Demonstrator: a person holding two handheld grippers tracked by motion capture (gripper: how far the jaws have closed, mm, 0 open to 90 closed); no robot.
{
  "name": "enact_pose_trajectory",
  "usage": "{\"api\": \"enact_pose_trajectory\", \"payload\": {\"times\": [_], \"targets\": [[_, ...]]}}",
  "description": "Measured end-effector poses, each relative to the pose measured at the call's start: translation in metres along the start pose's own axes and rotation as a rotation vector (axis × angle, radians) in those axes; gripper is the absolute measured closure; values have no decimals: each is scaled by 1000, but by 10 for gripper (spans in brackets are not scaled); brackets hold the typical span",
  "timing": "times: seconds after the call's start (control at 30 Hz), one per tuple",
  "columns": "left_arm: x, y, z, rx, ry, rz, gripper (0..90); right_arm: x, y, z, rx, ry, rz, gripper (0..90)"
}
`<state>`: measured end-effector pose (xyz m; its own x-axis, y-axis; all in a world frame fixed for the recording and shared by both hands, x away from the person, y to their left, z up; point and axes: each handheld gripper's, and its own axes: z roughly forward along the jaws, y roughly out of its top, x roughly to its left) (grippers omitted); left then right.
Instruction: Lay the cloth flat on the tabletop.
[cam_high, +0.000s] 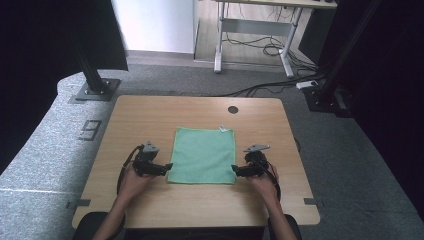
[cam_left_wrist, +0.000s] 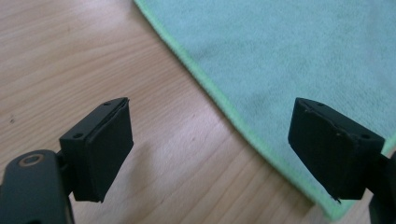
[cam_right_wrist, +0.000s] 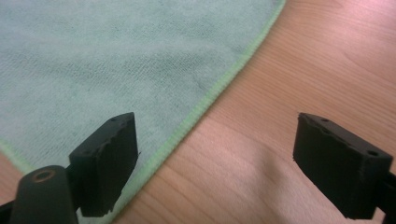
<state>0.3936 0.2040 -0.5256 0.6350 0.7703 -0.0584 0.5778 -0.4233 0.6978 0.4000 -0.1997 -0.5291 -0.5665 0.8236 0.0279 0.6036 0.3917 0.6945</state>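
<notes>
I am sitting at a wooden table (cam_high: 150, 115) with a green cloth (cam_high: 204, 155) lying flat in front of me. The cloth is spread out in the middle of the table, a bit nearer to my side. A small white tag (cam_high: 224, 129) is sticking out at its far right corner.

I am holding my left gripper (cam_high: 169, 166) just beside the near left corner of the cloth. In the left gripper view, its jaws are standing wide apart. Nothing is between them but bare wood and the green edge of the cloth (cam_left_wrist: 289, 56). One jaw is hanging over the wood and the other over the corner of the cloth. They are not pinching anything.

I am holding my right gripper (cam_high: 235, 170) at the near right corner of the cloth. In the right gripper view, its jaws are wide apart too. One jaw is hanging over the cloth (cam_right_wrist: 116, 60) and the other over the wood. The cloth's edge is running between them. They are not gripping it.
</notes>
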Motion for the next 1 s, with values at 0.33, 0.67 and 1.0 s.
{"api": "enact_pose_trajectory", "payload": {"times": [0.33, 0.67, 1.0], "targets": [[5, -17, -15, 18, 25, 9, 111, -8, -16, -11, 14, -7, 33, 0], [11, -31, -8, 82, 57, 16, 36, -8, -34, -15, 5, -20, 34, 0], [13, -34, -3, 53, 52, 18, 0, -11, -42, -7, -1, -40, 28, 0]]}}
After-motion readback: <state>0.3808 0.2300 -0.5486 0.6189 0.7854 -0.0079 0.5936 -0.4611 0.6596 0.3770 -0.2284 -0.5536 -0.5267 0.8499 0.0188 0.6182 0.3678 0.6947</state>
